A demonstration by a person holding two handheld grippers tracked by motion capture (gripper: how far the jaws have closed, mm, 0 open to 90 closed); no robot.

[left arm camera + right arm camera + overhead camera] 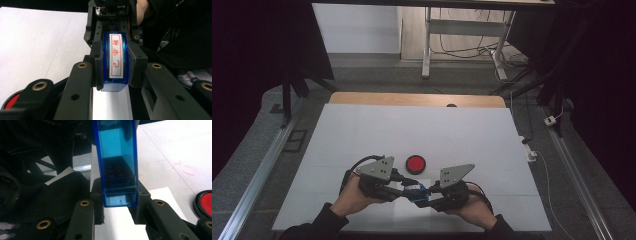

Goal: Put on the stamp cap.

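Observation:
A clear blue stamp point(416, 192) with a white label in red characters point(115, 57) hangs just above the table's near middle, held between both grippers. My left gripper point(404, 191) is shut on one end, its jaws pressing the stamp's sides point(116, 75). My right gripper point(428, 196) is shut on the other end point(120, 203), and the blue body point(117, 157) runs away from its camera. In the left gripper view the right gripper point(112, 15) faces me from behind the stamp. A round red ink pad point(415, 163) lies just beyond the grippers.
A white sheet of paper point(117, 225) lies under the stamp on the white tabletop point(412, 125). The red pad shows at frame edges point(11, 102) point(205, 203). A desk frame point(462, 30) and floor cables point(472, 50) are beyond the table.

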